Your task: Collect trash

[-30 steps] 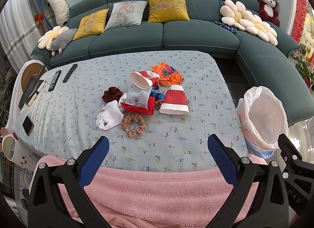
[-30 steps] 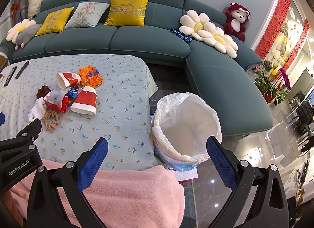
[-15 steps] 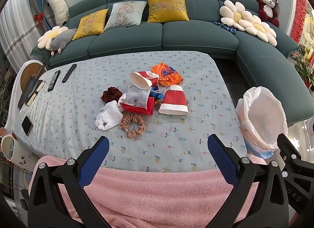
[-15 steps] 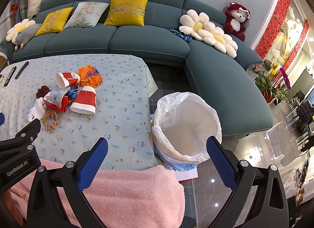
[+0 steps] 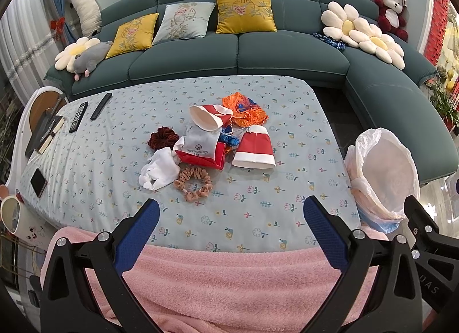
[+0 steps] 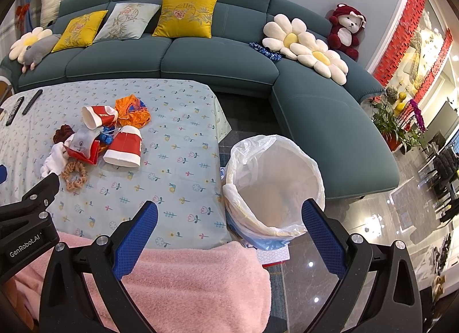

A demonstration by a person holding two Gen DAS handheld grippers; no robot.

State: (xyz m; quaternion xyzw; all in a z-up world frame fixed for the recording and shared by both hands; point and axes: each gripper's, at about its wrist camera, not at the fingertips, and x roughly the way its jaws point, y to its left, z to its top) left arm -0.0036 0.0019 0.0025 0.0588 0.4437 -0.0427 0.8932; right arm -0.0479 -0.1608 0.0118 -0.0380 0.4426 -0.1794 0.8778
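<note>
The trash lies in a loose heap near the middle of the floral pale-blue tablecloth (image 5: 258, 121): a red paper cup with a white rim (image 5: 254, 151) lies tipped toward the near edge on the right of the heap; a second red-and-white paper cup (image 5: 208, 118) lies on its side at the far side, its white inside showing; a crumpled orange wrapper (image 5: 243, 109) lies just beyond them; a grey drawstring pouch (image 5: 200, 144) rests on a flattened red carton (image 5: 202, 158), with a scrap of blue plastic (image 5: 231, 139) between the pouch and the near cup; a crumpled white tissue (image 5: 157, 171) touches the carton's left end; a tan fabric scrunchie (image 5: 193, 182) lies nearest, and a dark red scrunchie (image 5: 163, 137) sits at the heap's left. The round bin lined with a white plastic bag (image 6: 275, 181) stands on the floor just beside the table's right edge, apparently with nothing inside. The left gripper (image 5: 231, 212) hovers above the near edge of the cloth, blue pads spread wide, holding nothing; the right gripper (image 6: 229, 215) is likewise spread wide and unladen, framing the bin's near rim. A pink fleece blanket (image 5: 229, 281) lies beneath both. Two black remotes (image 5: 86, 111) and a dark phone (image 5: 38, 181) lie at the cloth's left; a teal corner sofa (image 5: 287, 58) with yellow cushions (image 5: 243, 12) runs along the far side.
</note>
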